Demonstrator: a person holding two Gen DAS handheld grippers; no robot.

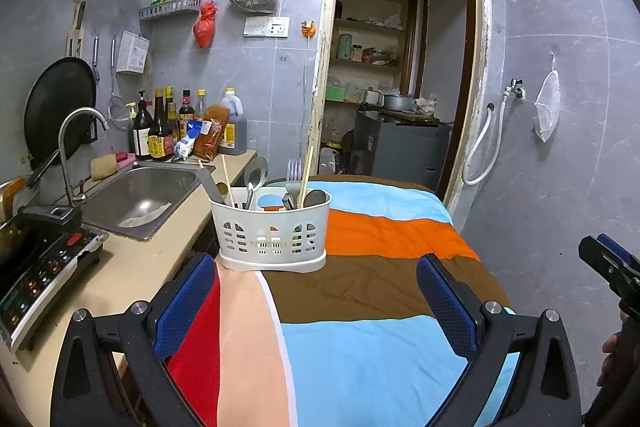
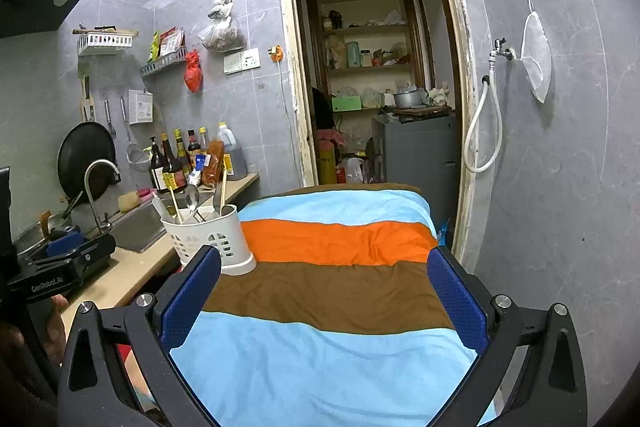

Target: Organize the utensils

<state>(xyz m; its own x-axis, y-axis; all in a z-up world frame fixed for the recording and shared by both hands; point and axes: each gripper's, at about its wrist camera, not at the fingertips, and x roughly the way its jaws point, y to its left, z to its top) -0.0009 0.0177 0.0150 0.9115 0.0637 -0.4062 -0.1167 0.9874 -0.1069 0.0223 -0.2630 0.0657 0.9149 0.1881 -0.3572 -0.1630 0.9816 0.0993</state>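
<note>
White utensil caddy (image 1: 272, 227) on striped cloth (image 1: 360, 307) at table's left edge, holding spoons (image 1: 254, 179), fork (image 1: 294, 173), chopsticks (image 1: 307, 171). Sink (image 1: 144, 199) and sauce bottles (image 1: 160, 131) just beyond on the left; doorway (image 1: 400, 67) behind. Left tongs (image 1: 316, 291) spread wide, empty. Right tongs (image 2: 324, 291) equally wide, empty. Nothing between tongs and caddy.

A white slotted caddy (image 1: 272, 233) stands upright at centre frame on the striped cloth's (image 1: 360, 291) left edge. Inside stand a spoon (image 1: 254, 179), a fork (image 1: 293, 173), chopsticks (image 1: 306, 175) and a grey handle (image 1: 210, 183), leaning slightly.
</note>
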